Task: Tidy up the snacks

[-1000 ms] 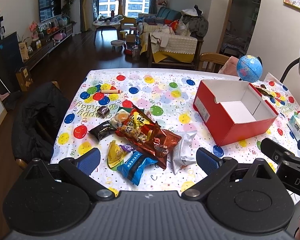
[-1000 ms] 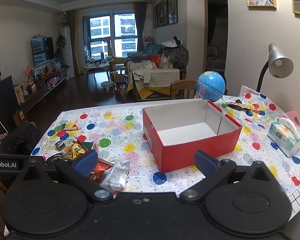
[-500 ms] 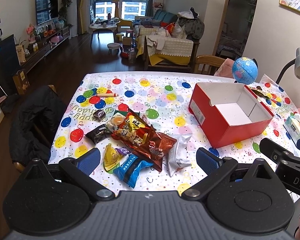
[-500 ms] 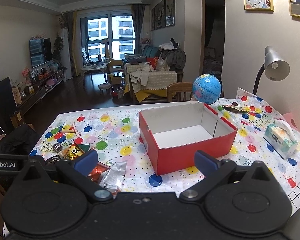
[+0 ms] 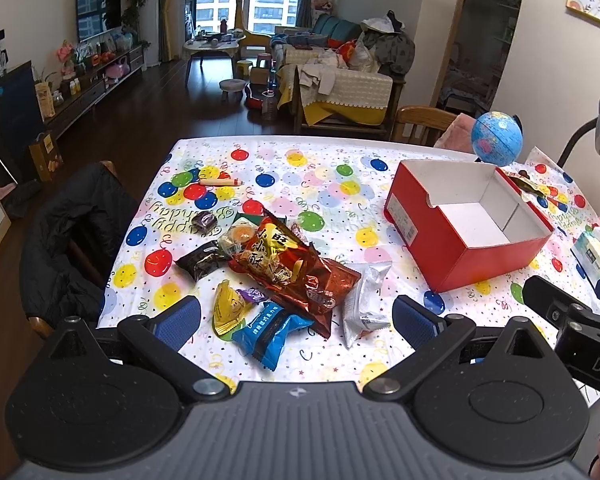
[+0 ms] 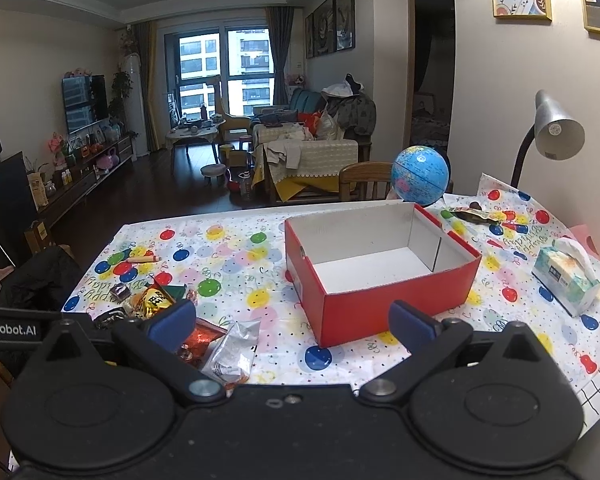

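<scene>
Nothing looks sorted yet: the red cardboard box (image 5: 466, 220) stands empty on the right of the balloon-print tablecloth (image 5: 284, 168), while the snack packets remain heaped to its left. The large red-orange bag (image 5: 288, 268) tops the pile, with a blue packet (image 5: 270, 330), a yellow packet (image 5: 228, 306) and a silver packet (image 5: 366, 300) at its near edge. The left gripper (image 5: 296, 316) hovers just short of them, jaws spread wide and empty. The right gripper (image 6: 292, 318), equally agape, faces the box.
</scene>
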Available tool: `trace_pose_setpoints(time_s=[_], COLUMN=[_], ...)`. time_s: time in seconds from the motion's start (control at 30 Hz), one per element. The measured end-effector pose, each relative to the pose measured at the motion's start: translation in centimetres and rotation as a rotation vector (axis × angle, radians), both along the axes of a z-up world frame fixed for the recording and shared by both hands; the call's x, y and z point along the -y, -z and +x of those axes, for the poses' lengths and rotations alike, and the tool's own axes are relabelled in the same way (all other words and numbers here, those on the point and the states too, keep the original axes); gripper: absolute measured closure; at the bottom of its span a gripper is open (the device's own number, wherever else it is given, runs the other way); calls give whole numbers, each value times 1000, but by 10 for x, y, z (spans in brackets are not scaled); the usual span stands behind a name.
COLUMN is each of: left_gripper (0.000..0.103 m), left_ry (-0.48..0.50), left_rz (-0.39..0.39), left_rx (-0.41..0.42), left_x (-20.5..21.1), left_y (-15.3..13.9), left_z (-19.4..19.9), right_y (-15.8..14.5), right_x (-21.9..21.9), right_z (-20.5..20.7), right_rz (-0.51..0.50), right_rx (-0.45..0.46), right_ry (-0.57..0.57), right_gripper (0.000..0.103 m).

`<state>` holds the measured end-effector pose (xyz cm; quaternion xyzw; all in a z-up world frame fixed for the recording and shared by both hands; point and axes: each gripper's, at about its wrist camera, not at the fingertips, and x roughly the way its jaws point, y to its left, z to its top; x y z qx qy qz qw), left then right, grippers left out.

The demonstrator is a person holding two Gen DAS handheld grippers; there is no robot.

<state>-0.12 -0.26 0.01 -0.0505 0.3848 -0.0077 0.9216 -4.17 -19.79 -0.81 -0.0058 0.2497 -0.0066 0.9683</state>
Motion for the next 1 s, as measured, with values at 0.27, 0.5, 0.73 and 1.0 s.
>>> trace_pose_setpoints(time_s=[0.27,0.5,0.73,1.0], left_gripper=[0,0,0,0], left_ry=[-54,-137,-145,-115], left_rz=[-13,-13,0,7], left_rx=[-54,-146,-190,-263], left_x=[-15,-33,-41,-32], left_y=[18,45,81,123], left_z=[15,39,60,85], right_y=[20,48,84,119], right_x=[-8,-11,-8,-26], right_z=[25,60,100,137], right_rz=[31,54,70,21], right_rx=[-53,-123,-220,-346], right_ry=[-33,-82,-153,-251], right_gripper=[0,1,7,19])
